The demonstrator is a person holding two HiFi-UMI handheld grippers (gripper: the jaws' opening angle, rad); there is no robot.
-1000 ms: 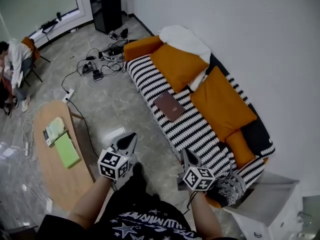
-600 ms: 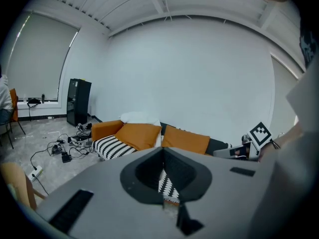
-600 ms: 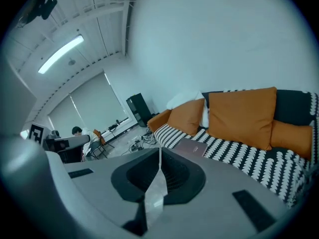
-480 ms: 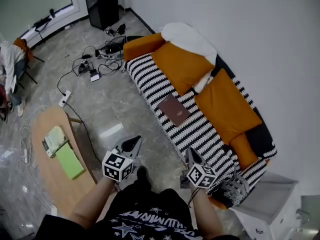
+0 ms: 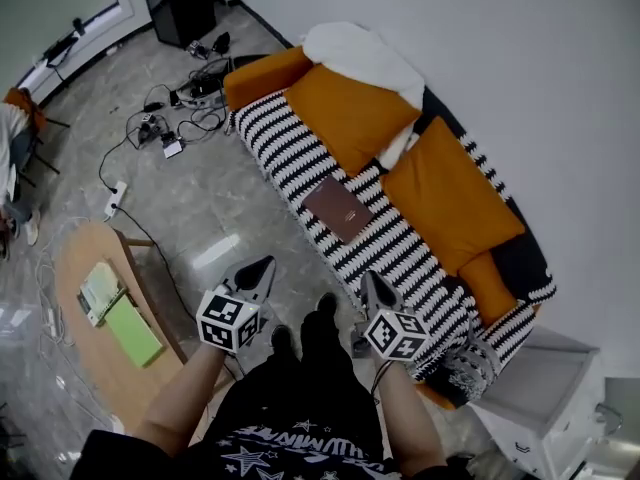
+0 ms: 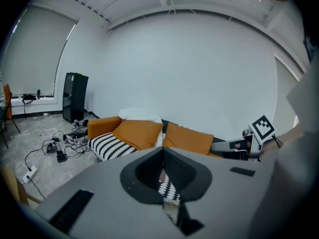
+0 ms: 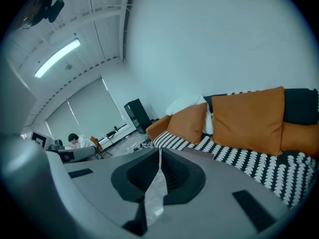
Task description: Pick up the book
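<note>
The book (image 5: 337,209), flat with a dark brown cover, lies on the black-and-white striped sofa seat (image 5: 290,158) in front of the orange cushions. In the head view both grippers are held out over the floor, short of the sofa's front edge. My left gripper (image 5: 262,266) is shut and empty, below and left of the book. Nearer the sofa, just below the book, my right gripper (image 5: 368,280) is also shut with nothing in it. The left gripper view shows the jaws of the left gripper (image 6: 163,156) meeting in a seam, aimed at the sofa. My right gripper (image 7: 159,156) looks the same.
Two orange cushions (image 5: 350,118) (image 5: 450,208) and a white one (image 5: 365,53) lean on the sofa back. A low wooden table (image 5: 95,368) with green books stands at left. Cables (image 5: 170,118) litter the floor behind. A white cabinet (image 5: 540,388) stands at lower right.
Both grippers and the person have moved forward toward the sofa, and the book now lies closer to the right gripper's tip. Both stay shut.
</note>
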